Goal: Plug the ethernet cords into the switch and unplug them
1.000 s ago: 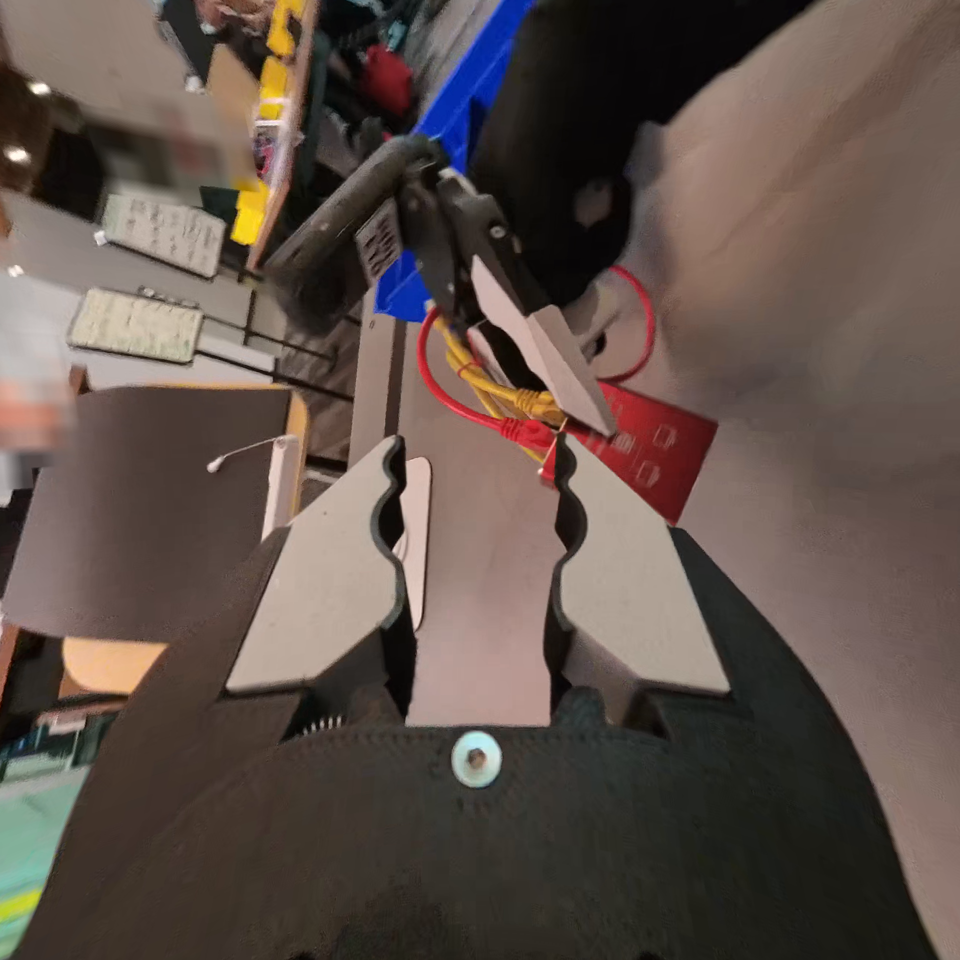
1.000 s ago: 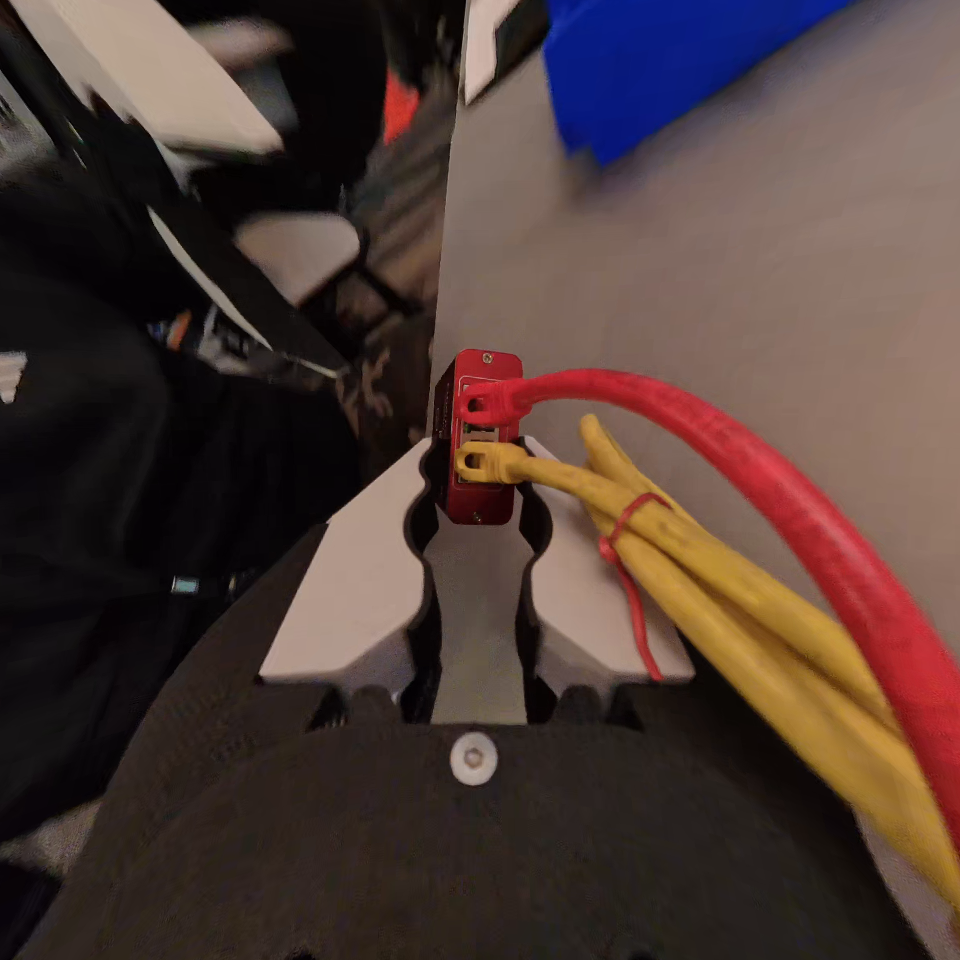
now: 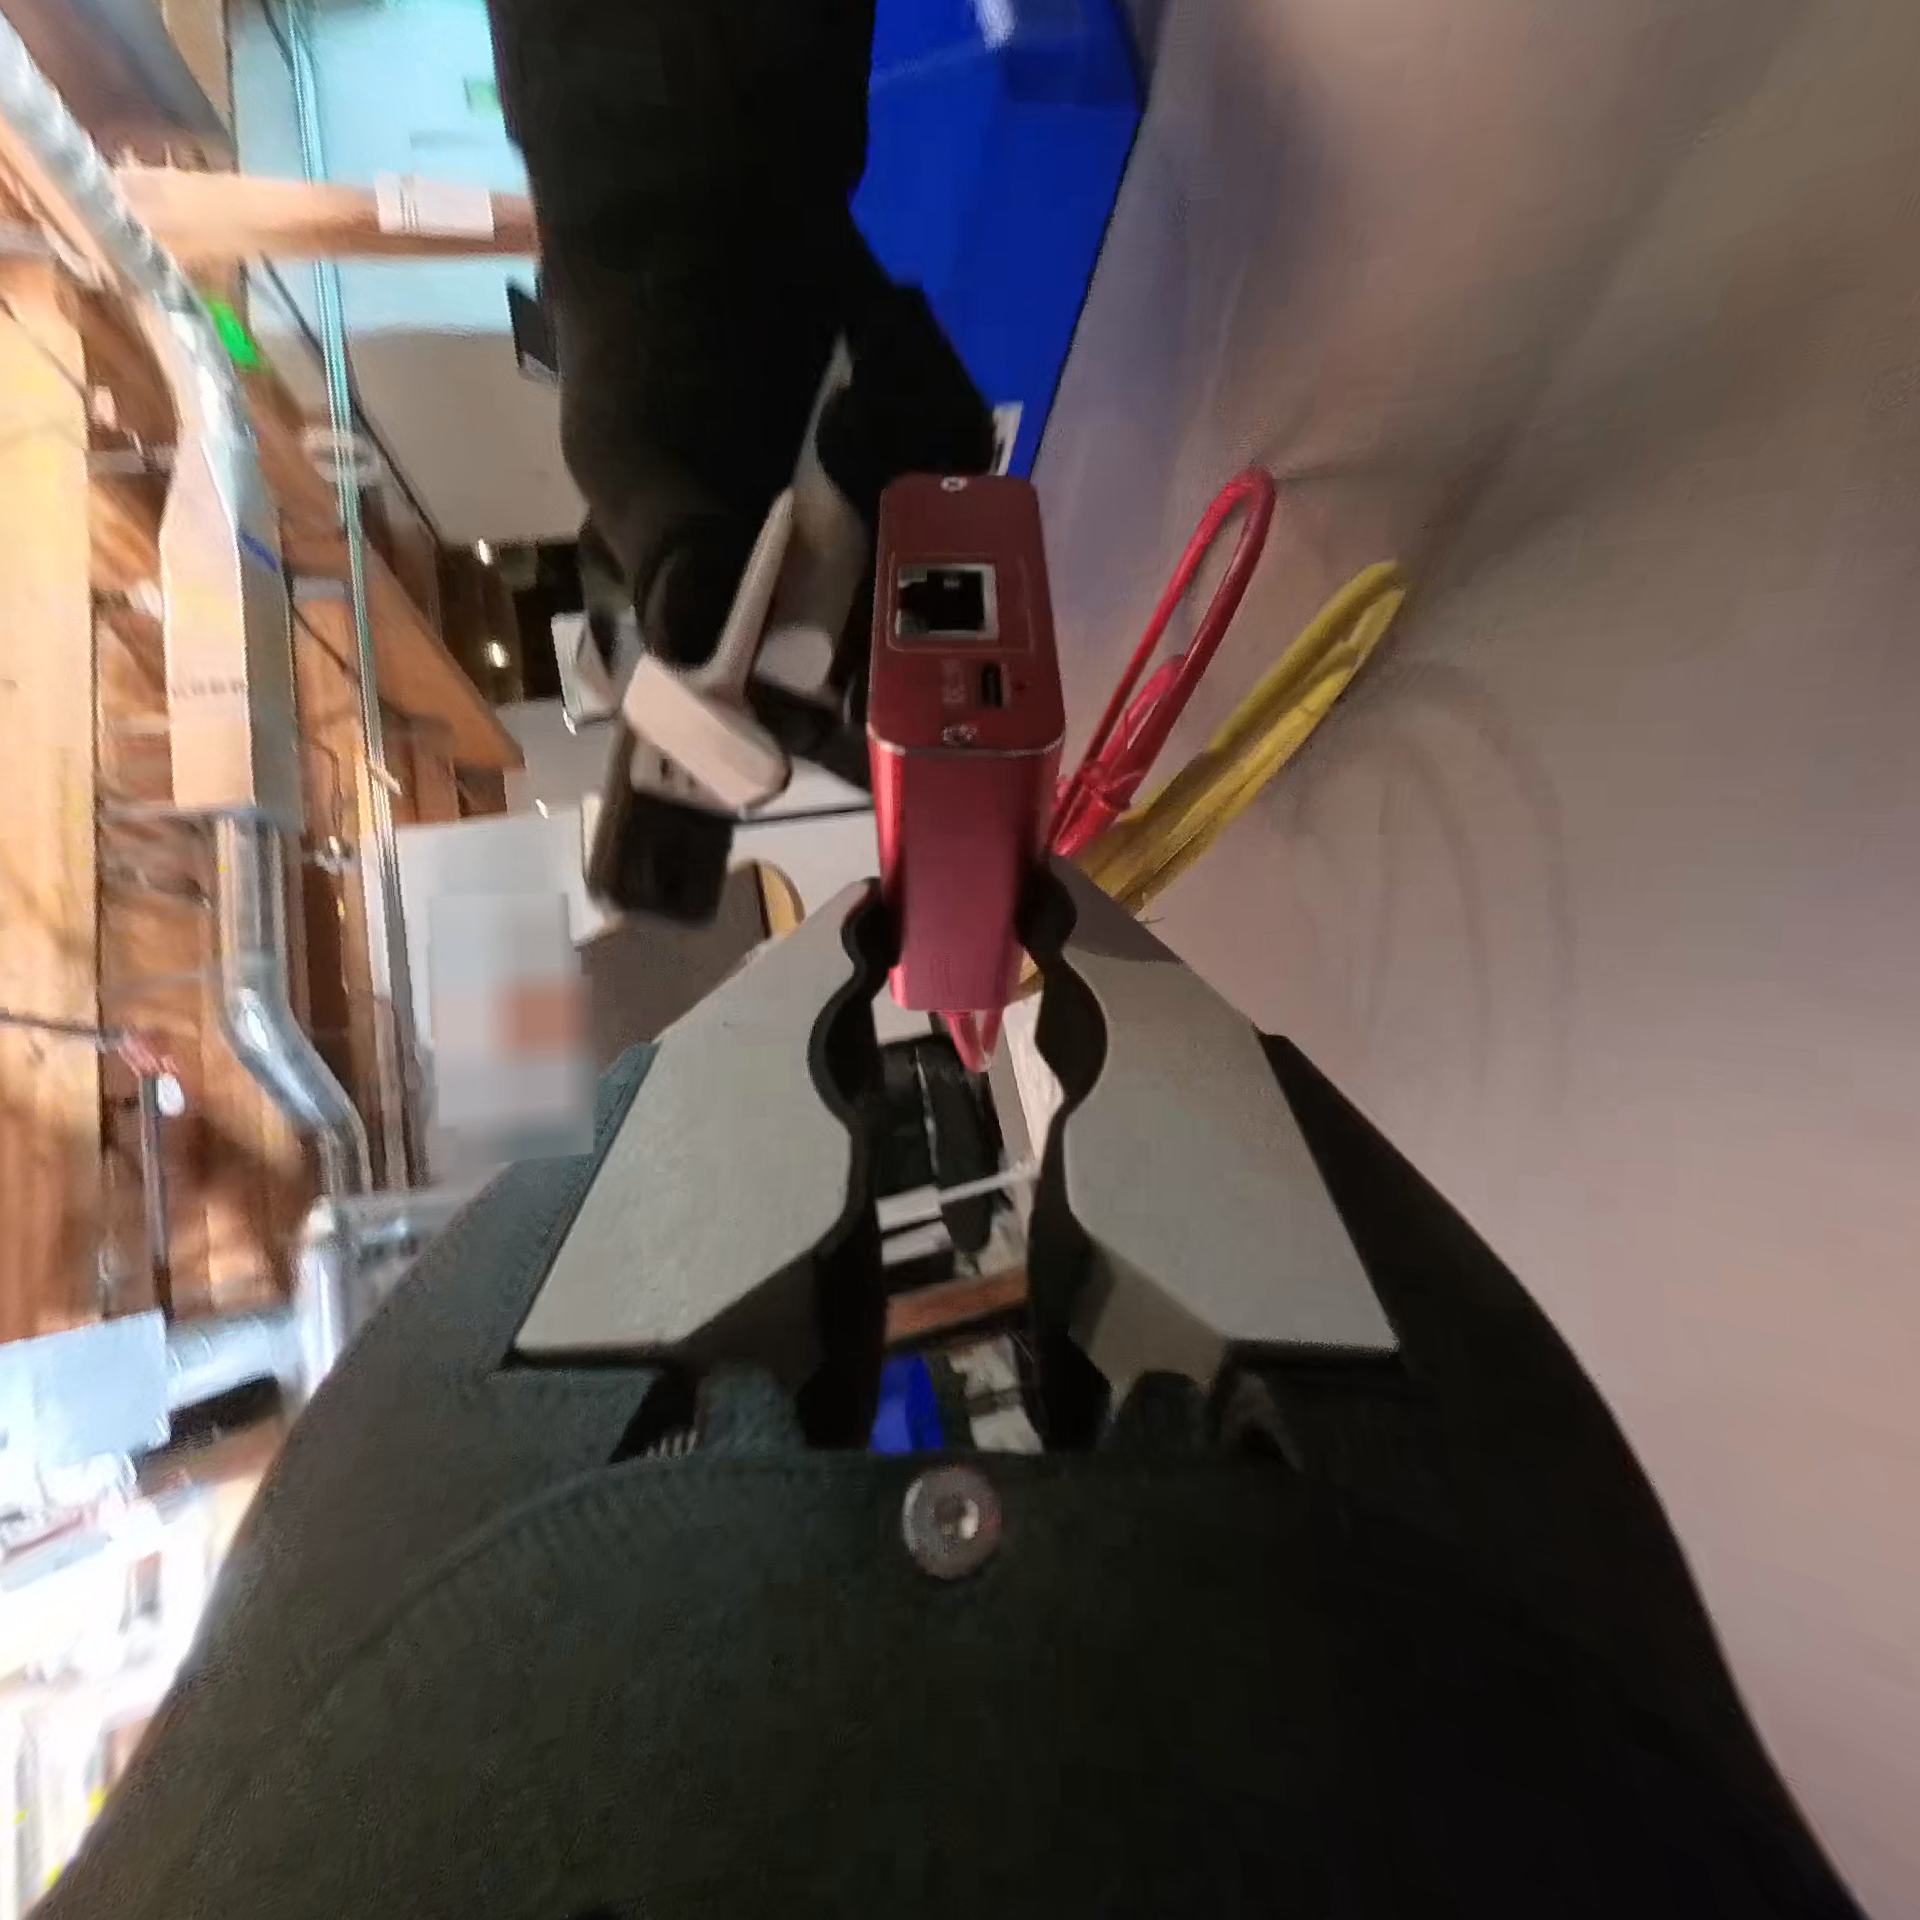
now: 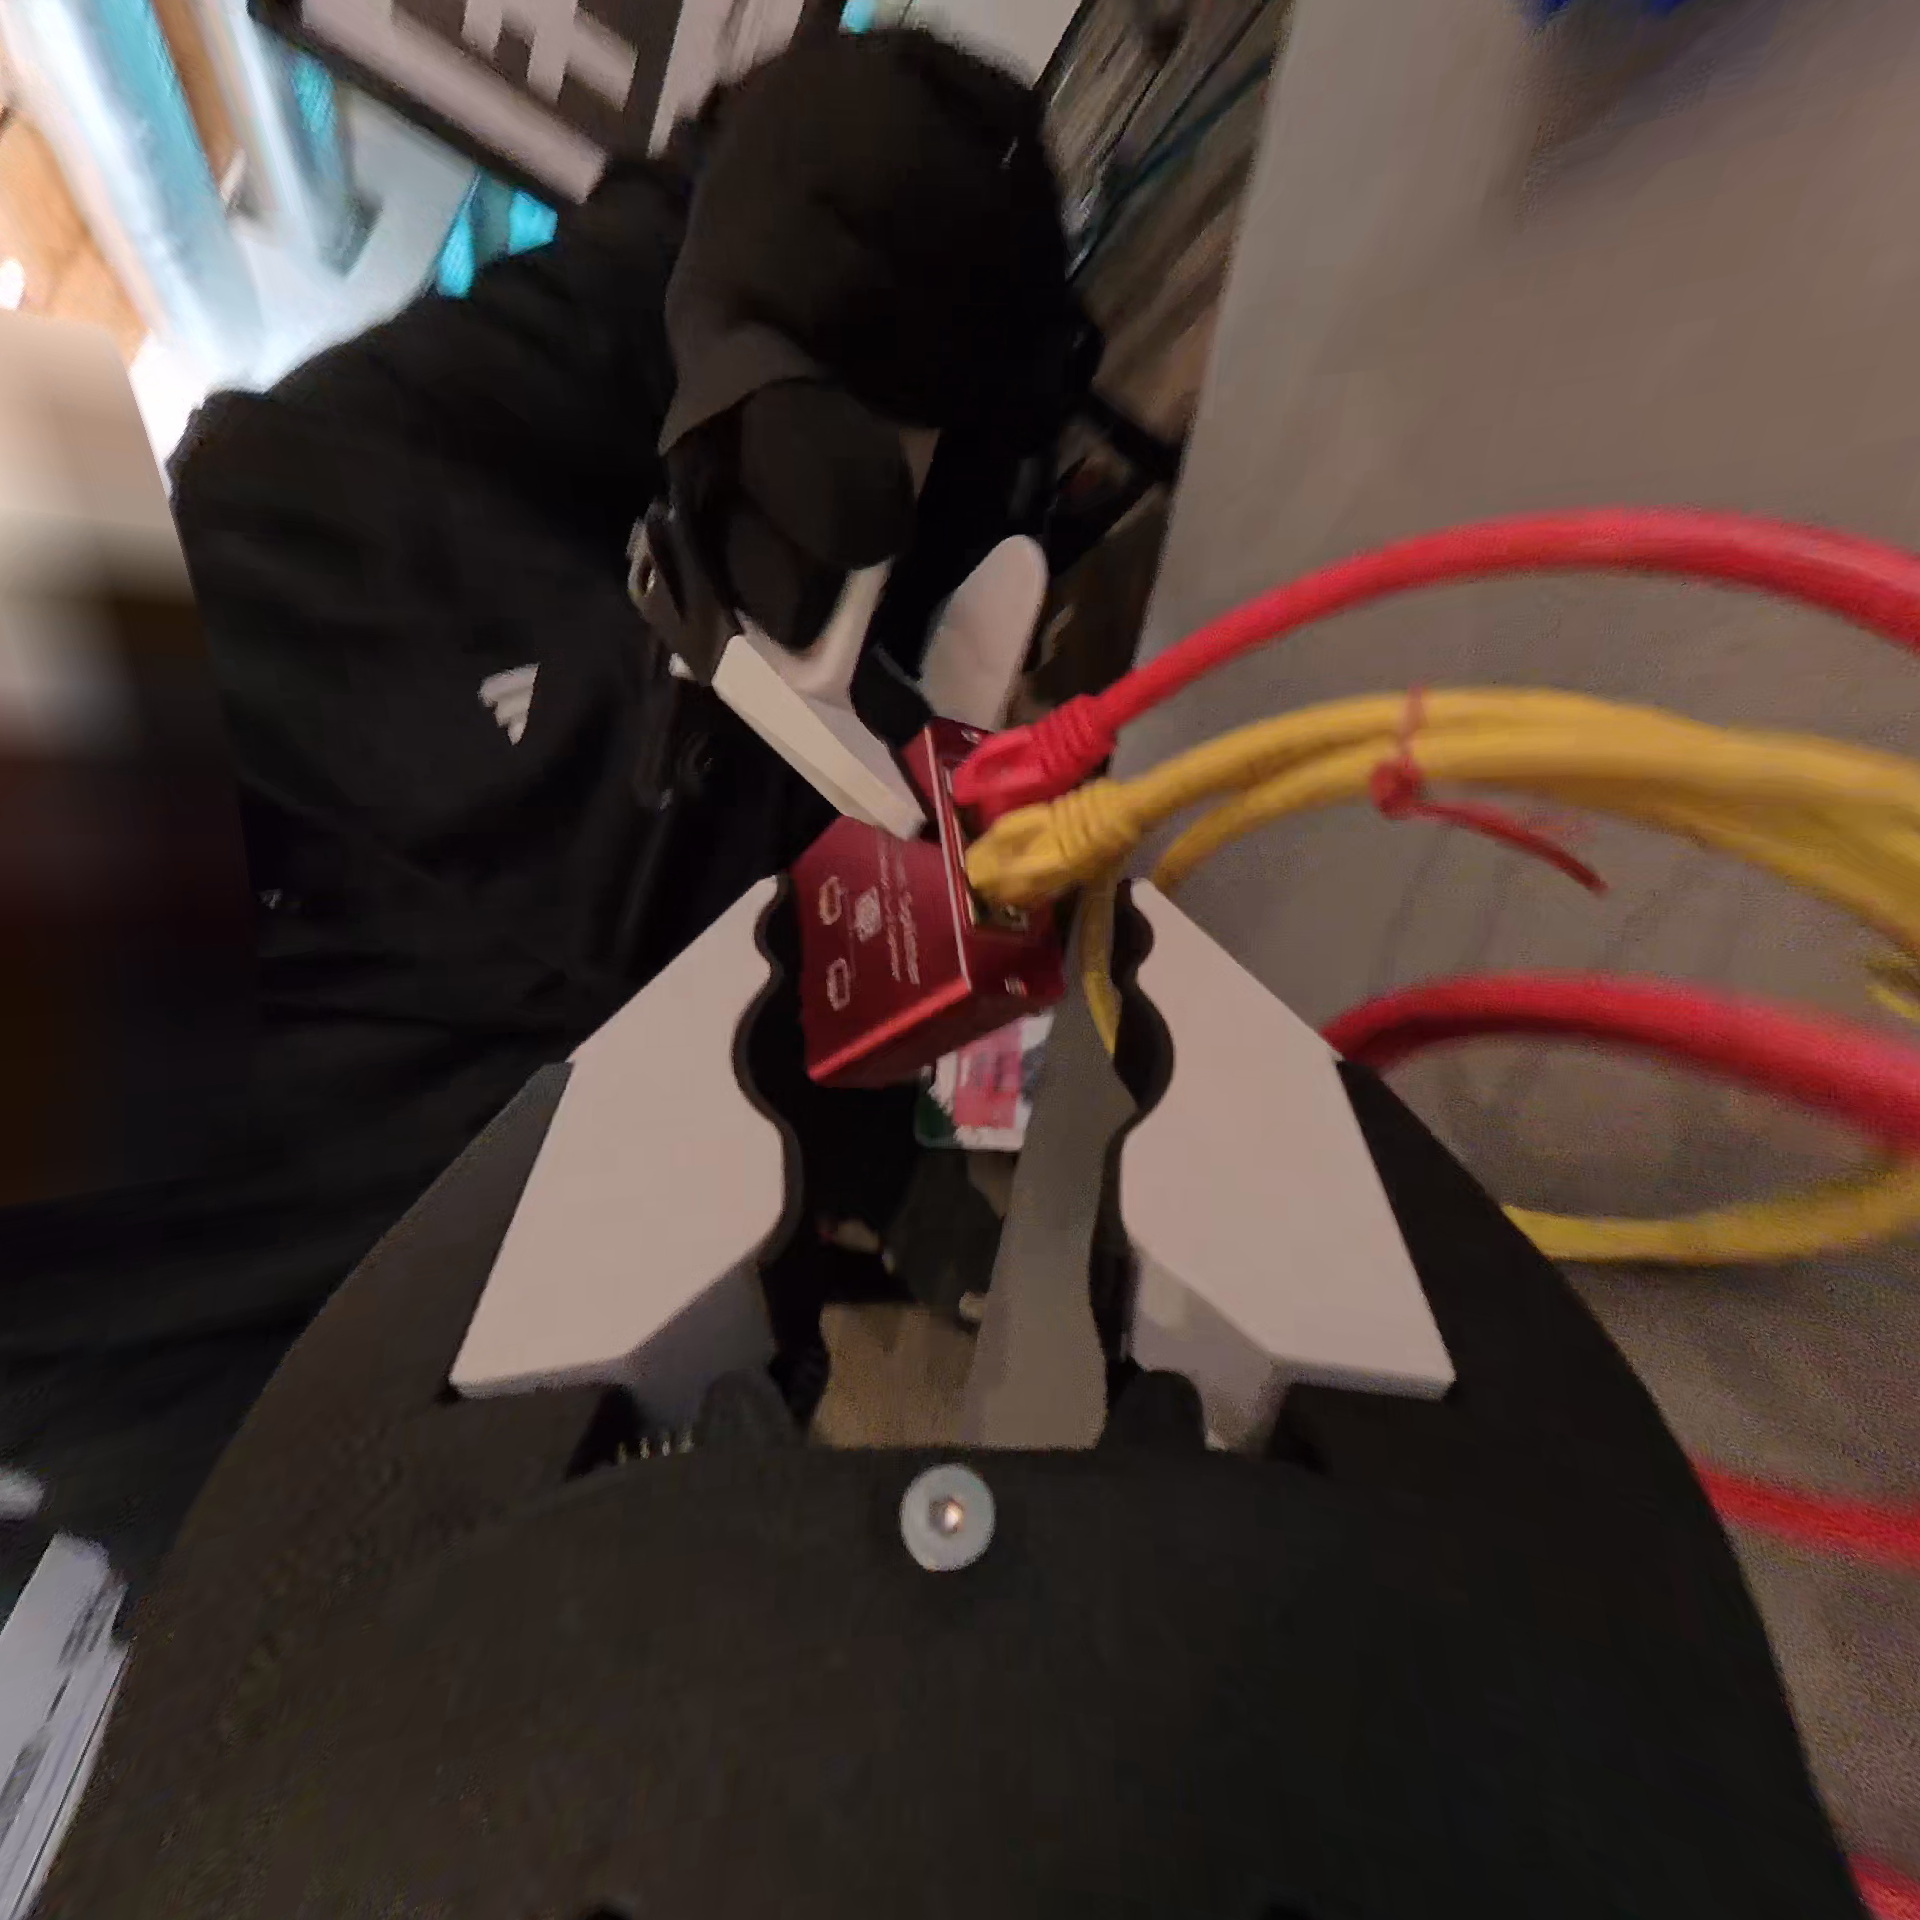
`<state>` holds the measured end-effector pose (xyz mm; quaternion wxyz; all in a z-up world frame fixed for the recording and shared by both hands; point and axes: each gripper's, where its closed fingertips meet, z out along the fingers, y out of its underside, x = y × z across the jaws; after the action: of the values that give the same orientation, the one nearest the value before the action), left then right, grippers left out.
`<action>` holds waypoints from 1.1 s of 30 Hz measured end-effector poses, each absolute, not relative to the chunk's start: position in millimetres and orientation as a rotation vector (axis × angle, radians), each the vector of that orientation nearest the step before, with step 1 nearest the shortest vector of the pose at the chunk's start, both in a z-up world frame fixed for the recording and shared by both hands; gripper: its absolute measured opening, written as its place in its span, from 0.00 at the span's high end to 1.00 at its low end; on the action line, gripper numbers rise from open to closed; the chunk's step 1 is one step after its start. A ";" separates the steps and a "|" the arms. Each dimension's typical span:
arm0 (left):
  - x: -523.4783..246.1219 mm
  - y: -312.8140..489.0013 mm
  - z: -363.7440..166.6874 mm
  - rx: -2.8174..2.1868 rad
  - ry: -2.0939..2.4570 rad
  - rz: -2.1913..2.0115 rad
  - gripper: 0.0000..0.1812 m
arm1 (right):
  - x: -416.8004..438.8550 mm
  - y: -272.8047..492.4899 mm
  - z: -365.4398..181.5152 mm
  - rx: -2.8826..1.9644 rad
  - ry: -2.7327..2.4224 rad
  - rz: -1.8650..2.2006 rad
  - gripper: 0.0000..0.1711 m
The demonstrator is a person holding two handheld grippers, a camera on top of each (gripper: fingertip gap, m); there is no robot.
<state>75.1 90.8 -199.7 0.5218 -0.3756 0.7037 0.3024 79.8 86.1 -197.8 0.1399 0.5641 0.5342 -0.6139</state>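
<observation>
Lifted switch (image 3: 961, 790) now clamped by left tongs (image 3: 956, 914).

grey table (image 4: 1558, 312), red cord (image 4: 1662, 1039) and yellow cord (image 4: 1714, 1226) loops on it

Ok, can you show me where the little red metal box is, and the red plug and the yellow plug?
Small red metal switch box (image 3: 961, 831), left wrist view, on its long side.
Red cable plug (image 4: 1029, 753), right wrist view, on its boot.
Yellow cable plug (image 4: 1049, 847), right wrist view, on its boot.
</observation>
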 end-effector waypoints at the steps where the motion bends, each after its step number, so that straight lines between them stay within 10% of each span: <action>1: 68.4 97.3 -196.4 -0.946 1.643 0.740 0.87 | 78.8 99.1 -197.5 1.721 1.502 -1.801 0.65; 33: 72.8 114.2 -290.4 -1.464 1.669 0.767 0.83 | 88.7 113.2 -285.8 2.199 1.087 -1.740 0.82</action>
<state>72.8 114.2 -290.4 0.3861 -0.5750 0.6553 0.3014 88.7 113.2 -285.8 0.0671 0.7295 0.3605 -0.5774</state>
